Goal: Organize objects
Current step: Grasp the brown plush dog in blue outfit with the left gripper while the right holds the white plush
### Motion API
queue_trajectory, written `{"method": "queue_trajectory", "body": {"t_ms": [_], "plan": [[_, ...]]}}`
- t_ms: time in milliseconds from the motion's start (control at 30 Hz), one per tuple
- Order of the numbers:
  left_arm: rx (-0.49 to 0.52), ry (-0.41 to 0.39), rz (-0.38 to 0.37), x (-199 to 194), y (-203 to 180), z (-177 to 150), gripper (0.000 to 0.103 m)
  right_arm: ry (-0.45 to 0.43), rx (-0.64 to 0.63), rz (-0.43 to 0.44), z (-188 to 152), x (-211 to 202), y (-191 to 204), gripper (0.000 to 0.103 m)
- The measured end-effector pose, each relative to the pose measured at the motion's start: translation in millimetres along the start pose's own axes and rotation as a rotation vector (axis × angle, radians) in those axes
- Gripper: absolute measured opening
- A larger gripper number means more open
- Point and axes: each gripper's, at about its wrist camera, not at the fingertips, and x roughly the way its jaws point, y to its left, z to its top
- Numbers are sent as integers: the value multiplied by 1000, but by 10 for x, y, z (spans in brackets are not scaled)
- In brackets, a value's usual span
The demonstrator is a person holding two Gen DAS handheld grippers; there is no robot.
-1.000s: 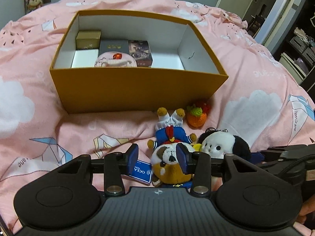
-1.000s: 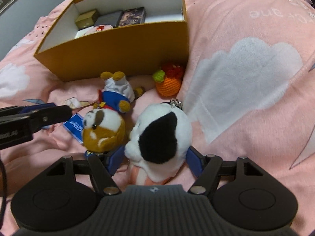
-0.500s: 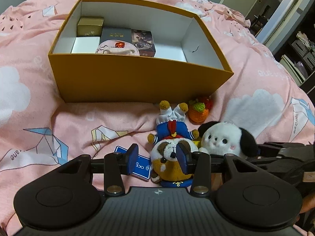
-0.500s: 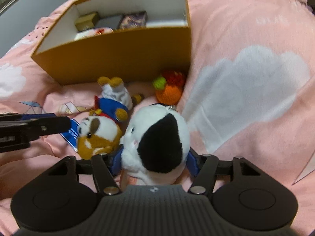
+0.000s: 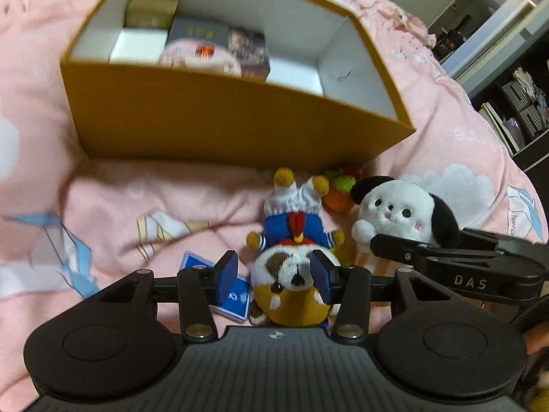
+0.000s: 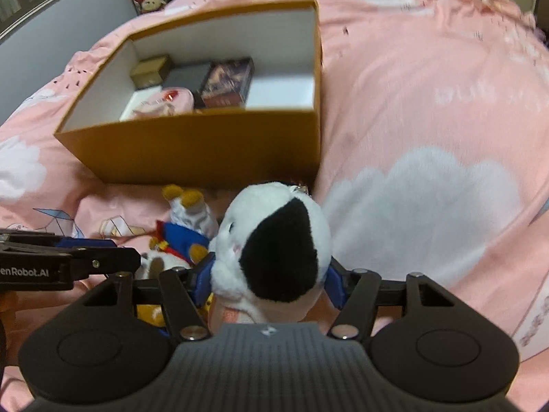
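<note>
A brown-and-white dog plush in a blue sailor suit (image 5: 291, 285) lies on the pink duvet (image 5: 154, 206), head toward me. My left gripper (image 5: 274, 276) straddles that head with its jaws opening; the left pad stands clear of it. My right gripper (image 6: 269, 281) is shut on a white puppy plush with black ears (image 6: 274, 240) and holds it just off the bed, to the right of the sailor dog (image 6: 185, 237). In the left wrist view the puppy (image 5: 398, 209) faces me above the right gripper's fingers (image 5: 446, 264). Behind both stands the orange box (image 5: 240, 120).
The orange box (image 6: 206, 151) holds a gold box (image 5: 151, 10), dark boxes (image 5: 212, 34) and a pink round item (image 5: 202, 58); its right half is bare. An orange crochet fruit (image 5: 338, 195) lies at the box's foot. A blue card (image 5: 233, 295) lies under the left finger. Shelves (image 5: 514, 103) stand far right.
The right gripper has closed on the puppy plush and raised it off the bed. The left gripper has dropped closer around the sailor dog's head, and its jaws now stand wider.
</note>
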Motion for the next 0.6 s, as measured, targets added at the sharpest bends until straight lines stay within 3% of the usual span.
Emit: {"method": "queue_trajectory", "body": {"t_ms": [300,433,600], "plan": [[-71,80,-77,327,38,103,67,35,43,32,-41,174,-89,66],[-99,133,-125,468,45,106,66,43,56,45,-62,193,-123,66],[-103,152,-155,518,24,116,58,48,62,50,-69,202,-144,67]]}}
